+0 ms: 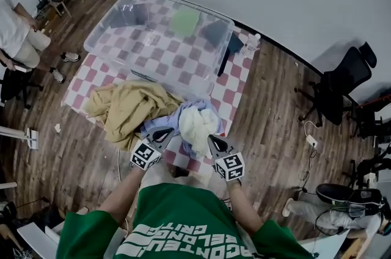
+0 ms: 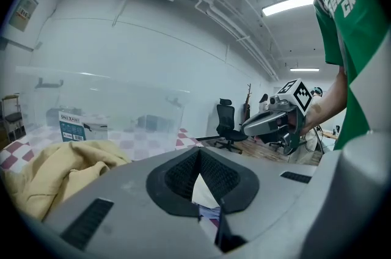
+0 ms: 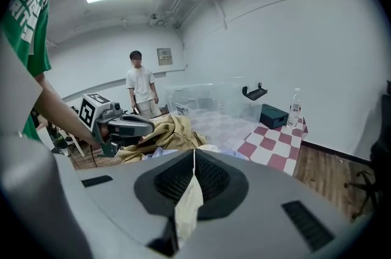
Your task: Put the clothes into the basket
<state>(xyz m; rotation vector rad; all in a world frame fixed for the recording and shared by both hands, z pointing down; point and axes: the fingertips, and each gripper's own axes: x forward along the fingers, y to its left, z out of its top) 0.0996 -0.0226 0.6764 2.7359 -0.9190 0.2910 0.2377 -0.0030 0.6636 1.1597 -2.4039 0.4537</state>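
A clear plastic basket (image 1: 116, 16) stands on a red-and-white checkered mat (image 1: 231, 93). In front of it lies a pile of clothes: a tan garment (image 1: 125, 106), a light blue garment (image 1: 165, 120) and a cream garment (image 1: 197, 124). My left gripper (image 1: 164, 131) hovers shut at the blue garment's near edge. The right gripper (image 1: 212, 139) is shut just beside the cream garment. In the left gripper view the jaws (image 2: 198, 149) meet, with pale cloth showing below them. The right gripper view shows closed jaws (image 3: 194, 151) over cream cloth. Neither visibly holds anything.
A green item (image 1: 184, 21) and dark things lie inside the basket. A water bottle (image 1: 252, 44) and a dark box (image 3: 273, 115) sit on the mat's far corner. A person (image 3: 142, 90) stands beyond the pile. Office chairs (image 1: 342, 83) stand at the right.
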